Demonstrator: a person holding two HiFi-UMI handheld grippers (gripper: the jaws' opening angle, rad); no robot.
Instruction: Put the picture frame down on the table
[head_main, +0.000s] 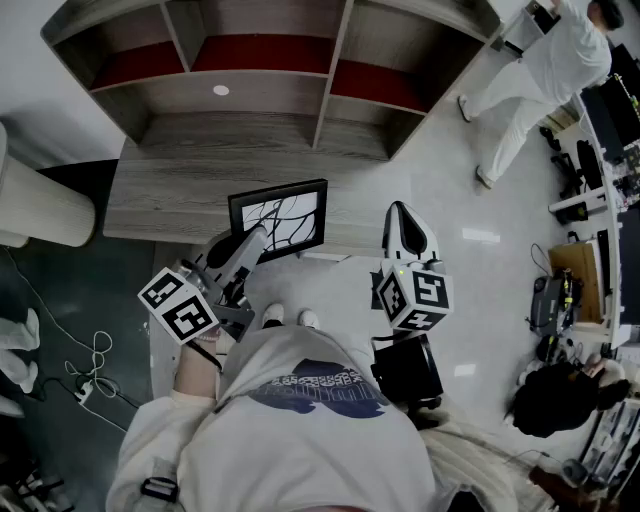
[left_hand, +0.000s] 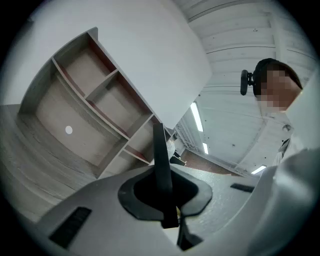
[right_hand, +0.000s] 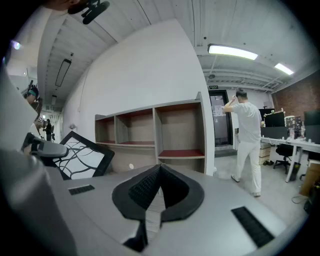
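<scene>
The picture frame (head_main: 279, 217) is black, around a white picture with dark branch lines. It hangs tilted over the front edge of the grey wooden table (head_main: 160, 205). My left gripper (head_main: 254, 243) is shut on its lower left part. In the left gripper view the frame (left_hand: 159, 150) shows edge-on as a thin black bar pinched between the jaws. The right gripper (head_main: 403, 214) is off the table's right end, over the floor, shut and holding nothing. In the right gripper view its jaws (right_hand: 159, 172) meet at the tips, and the frame (right_hand: 82, 158) shows at the left.
A grey shelf unit (head_main: 270, 70) with red-lined compartments stands at the back of the table. A person in white (head_main: 545, 70) walks at the upper right. Desks and gear (head_main: 600, 200) line the right side. Cables (head_main: 90, 365) lie on the floor at the left.
</scene>
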